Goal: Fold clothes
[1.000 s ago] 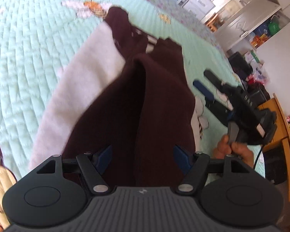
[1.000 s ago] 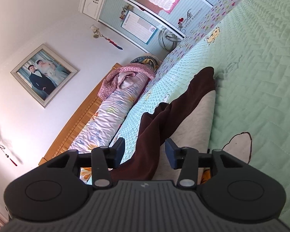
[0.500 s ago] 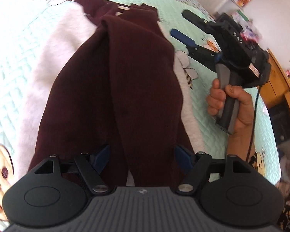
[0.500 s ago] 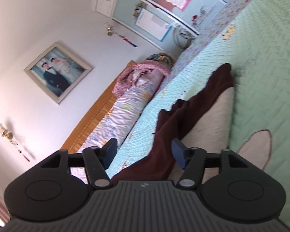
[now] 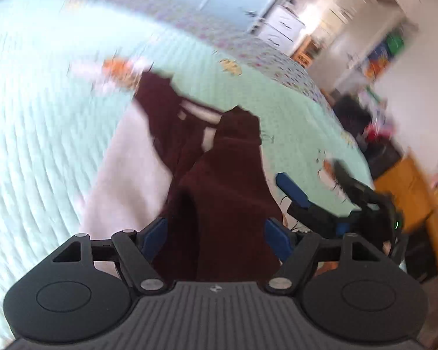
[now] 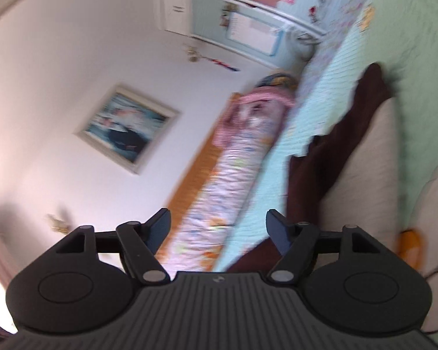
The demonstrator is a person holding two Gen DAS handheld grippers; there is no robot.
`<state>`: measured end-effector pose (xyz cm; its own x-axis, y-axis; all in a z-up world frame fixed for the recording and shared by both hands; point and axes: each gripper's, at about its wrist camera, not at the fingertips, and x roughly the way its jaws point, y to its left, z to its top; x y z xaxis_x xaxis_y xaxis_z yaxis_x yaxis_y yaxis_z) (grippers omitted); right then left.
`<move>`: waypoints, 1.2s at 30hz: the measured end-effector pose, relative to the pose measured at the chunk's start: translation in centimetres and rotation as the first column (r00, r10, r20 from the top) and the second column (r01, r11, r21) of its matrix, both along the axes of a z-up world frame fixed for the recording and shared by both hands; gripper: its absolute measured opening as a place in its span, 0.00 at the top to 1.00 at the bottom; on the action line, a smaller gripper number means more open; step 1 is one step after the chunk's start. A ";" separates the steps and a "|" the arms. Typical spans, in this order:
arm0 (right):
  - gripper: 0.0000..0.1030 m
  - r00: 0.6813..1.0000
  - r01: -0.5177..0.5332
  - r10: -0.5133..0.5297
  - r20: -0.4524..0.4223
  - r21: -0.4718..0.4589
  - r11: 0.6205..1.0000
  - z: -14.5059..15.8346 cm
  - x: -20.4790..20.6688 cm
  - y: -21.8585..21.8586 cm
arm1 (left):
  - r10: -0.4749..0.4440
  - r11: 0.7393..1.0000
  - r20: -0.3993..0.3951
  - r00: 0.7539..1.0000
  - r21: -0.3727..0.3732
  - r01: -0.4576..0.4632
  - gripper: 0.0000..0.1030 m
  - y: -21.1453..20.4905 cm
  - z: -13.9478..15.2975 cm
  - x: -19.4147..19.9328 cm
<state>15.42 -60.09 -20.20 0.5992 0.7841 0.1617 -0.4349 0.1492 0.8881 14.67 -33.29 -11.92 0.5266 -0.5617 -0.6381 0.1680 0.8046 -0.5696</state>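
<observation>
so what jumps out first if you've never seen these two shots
The dark maroon garment draped over a pale grey one, mid-frame on the mint quilted bedspread, with the open left gripper straddling its near end. In the right wrist view, the right gripper has just been opening, nothing between its fingers, and beyond it a framed picture hangs on the white wall beside a rolled floral quilt.

Both tongs agape, right's just widened
</observation>
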 end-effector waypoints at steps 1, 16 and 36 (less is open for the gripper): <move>0.25 1.000 -0.025 0.025 0.013 0.030 0.999 0.0 0.0 0.3 | 0.014 0.997 -0.026 1.000 -0.070 -0.016 0.26 0.7 -0.9 0.2; 0.19 0.998 -0.067 0.068 -0.014 0.032 0.997 -0.5 0.1 2.0 | 0.052 0.921 -0.018 0.998 -0.386 -0.055 0.26 0.1 -5.0 2.9; 0.45 0.993 -0.120 0.103 -0.064 -0.428 0.896 0.4 -0.7 4.8 | 0.189 0.864 0.058 0.980 -0.483 -0.138 0.32 0.5 -7.2 4.8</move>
<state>14.75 -55.30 -19.78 0.5028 0.8338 -0.2283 -0.4374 0.4731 0.7648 19.43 -32.81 -19.15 0.6840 -0.6833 -0.2553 0.1341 0.4618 -0.8768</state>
